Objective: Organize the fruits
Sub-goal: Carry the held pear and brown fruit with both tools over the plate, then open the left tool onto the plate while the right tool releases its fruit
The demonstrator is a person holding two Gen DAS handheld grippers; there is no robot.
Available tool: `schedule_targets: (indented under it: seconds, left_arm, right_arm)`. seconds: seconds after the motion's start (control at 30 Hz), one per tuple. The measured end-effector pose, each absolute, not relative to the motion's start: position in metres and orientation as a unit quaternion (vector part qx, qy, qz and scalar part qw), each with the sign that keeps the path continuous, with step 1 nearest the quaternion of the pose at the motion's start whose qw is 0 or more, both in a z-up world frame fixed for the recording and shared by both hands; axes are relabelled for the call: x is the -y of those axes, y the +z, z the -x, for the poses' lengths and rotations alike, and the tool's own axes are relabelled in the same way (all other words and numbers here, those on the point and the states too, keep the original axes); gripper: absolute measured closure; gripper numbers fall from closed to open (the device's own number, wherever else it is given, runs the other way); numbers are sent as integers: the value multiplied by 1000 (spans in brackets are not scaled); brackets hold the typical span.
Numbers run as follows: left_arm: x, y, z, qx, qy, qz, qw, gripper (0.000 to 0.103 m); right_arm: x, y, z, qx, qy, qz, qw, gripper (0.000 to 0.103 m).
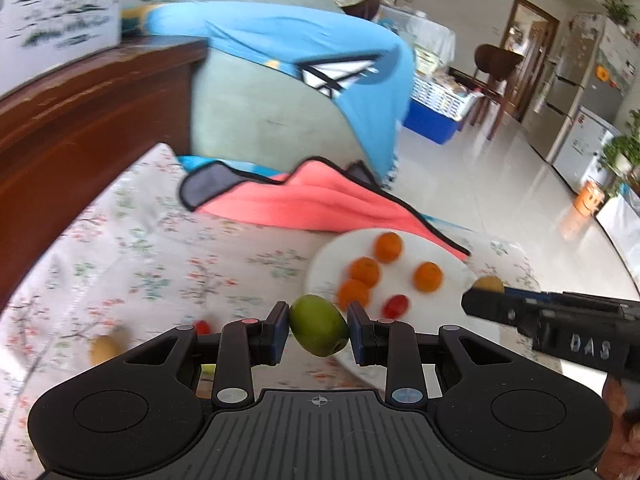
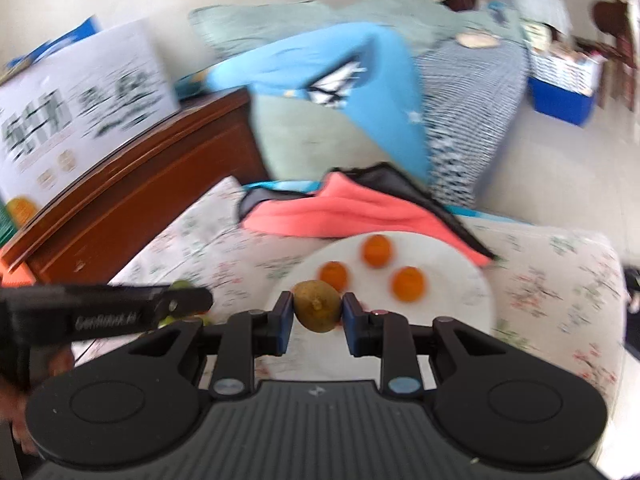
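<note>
Lived-in home, open-plan living/dining area. Sofa upper centre, draped in a blue blanket; floral cushion cover lower left; dark wooden side cabinet at left. Fridge, wooden chair, houseplants and glossy tiled floor at right. Interior door upper right.

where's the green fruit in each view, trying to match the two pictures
Left wrist view: the green fruit sits low at centre, clamped in the left gripper.
Right wrist view: only slivers of it show at the left, behind the tip of the left gripper, which crosses in from the left edge.
Shared landmark: the white plate of oranges, in front of the pink cloth.
</note>
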State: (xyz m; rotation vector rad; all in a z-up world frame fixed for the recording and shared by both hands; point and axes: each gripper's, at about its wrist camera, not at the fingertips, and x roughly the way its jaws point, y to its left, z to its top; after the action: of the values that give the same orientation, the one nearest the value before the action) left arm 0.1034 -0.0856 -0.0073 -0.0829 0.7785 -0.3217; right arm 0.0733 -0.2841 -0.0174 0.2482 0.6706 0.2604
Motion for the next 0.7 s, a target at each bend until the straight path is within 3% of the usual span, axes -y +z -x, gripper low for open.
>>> schedule_targets:
  seconds: [0.7]
  left_arm:
    - [154,-44,-119,-414,-182,26,891,74]
  right_arm:
    - [332,-56,-86,-384,45,-225,894,77]
